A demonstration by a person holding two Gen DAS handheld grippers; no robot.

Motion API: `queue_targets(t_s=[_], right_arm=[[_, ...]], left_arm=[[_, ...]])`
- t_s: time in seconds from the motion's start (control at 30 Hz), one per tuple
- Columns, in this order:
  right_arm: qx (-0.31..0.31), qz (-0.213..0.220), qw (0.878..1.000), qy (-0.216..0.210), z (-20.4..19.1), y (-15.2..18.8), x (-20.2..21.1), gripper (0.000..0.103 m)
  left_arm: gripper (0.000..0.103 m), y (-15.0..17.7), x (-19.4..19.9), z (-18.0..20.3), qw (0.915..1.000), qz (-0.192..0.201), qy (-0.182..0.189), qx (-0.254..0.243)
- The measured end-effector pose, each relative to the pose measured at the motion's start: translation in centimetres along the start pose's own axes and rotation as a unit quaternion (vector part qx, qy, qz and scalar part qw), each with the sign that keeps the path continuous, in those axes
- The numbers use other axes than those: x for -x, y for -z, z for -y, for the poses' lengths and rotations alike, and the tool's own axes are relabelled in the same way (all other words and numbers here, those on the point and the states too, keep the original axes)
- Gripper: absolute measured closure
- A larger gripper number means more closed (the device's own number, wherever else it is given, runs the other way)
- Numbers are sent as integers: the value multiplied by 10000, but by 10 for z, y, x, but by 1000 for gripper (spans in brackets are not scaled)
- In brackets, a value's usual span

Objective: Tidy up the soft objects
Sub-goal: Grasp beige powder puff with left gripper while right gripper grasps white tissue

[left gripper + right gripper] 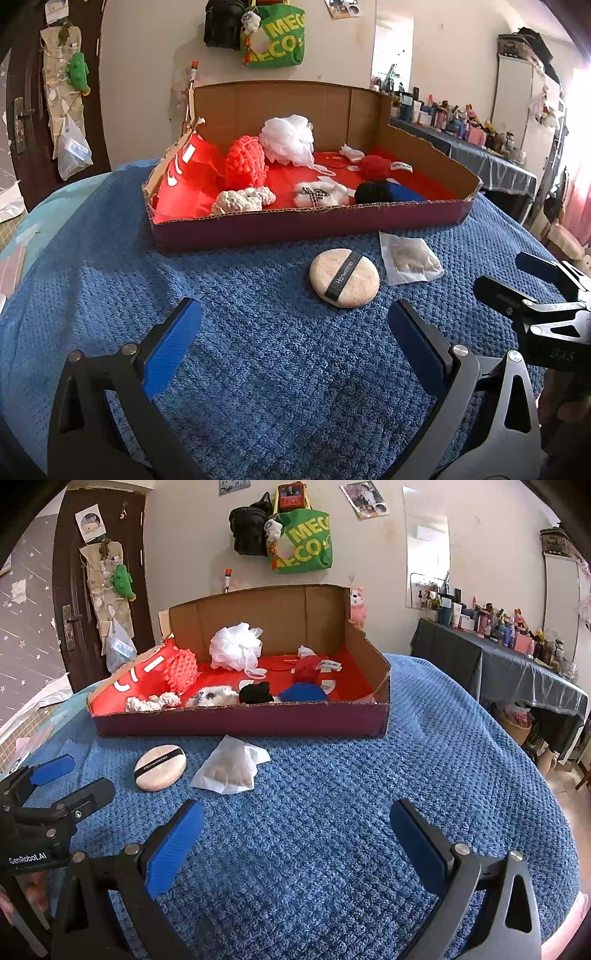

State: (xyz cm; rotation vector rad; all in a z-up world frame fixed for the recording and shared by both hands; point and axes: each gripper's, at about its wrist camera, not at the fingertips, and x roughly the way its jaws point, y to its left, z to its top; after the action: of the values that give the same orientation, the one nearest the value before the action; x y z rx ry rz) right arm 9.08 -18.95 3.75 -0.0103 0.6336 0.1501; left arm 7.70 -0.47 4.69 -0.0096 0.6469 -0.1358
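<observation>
Left wrist view: left gripper (293, 347) spread wide and empty, powder puff (344, 277) lying flat just ahead of the jaws, slightly toward the right finger, black strap on top. Beyond it, touching nothing, plastic pouch (408, 258) to the right, and the cardboard box (295, 221) farther ahead, already holding soft things. Right wrist view: right gripper (295, 840) likewise parted and empty, pouch (229, 768) ahead and left of its jaws. Probably best to straddle the puff across its flat rim, press into the blue blanket (240, 369), close gently. Low front wall to clear; open room above, bare blanket around both jaws.
</observation>
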Motion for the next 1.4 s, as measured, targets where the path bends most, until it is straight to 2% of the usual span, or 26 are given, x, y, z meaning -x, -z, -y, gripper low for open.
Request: queue_targets(t_s=[0.17,0.57,0.7,0.9,1.03,1.1,1.17,1.27,1.3,1.33,1.4], right_arm=[[41,-123,9998,-136,-1,-6,-7,0],[398,-737,9938,-737,-5,-34,-42,0],[492,-971,9893,-971,-6,-42,-57,3],[518,-1249,9819,-1326,-7,-50,-77,13],[577,-1376,9768,-1537,-11,-50,-86,27],[662,-1388,9759,-1547,-14,-49,-89,32],[714,-1380,9744,-1624,-17,-49,-89,49],[687,-1375,9716,-1801,-15,-49,-88,70],[657,-1373,9712,-1834,-14,-49,-88,72],[623,-1342,9718,-1838,-12,-50,-86,79],[516,-1301,9711,-1936,-9,-52,-82,86]], left_arm=[[0,-6,-6,2,9997,-192,82,-99],[1,-26,-35,14,9928,-730,374,-874],[12,-34,-41,17,9896,-804,547,-1057],[31,-38,-56,21,9831,-1054,863,-1221],[51,-38,-62,24,9792,-1177,1057,-1269],[51,-37,-67,25,9769,-1267,1164,-1264],[53,-37,-69,25,9764,-1281,1209,-1246],[55,-38,-69,23,9770,-1234,1275,-1183],[55,-39,-67,23,9772,-1215,1292,-1162],[55,-40,-65,22,9775,-1196,1301,-1153],[55,-41,-60,21,9781,-1126,1337,-1128]])
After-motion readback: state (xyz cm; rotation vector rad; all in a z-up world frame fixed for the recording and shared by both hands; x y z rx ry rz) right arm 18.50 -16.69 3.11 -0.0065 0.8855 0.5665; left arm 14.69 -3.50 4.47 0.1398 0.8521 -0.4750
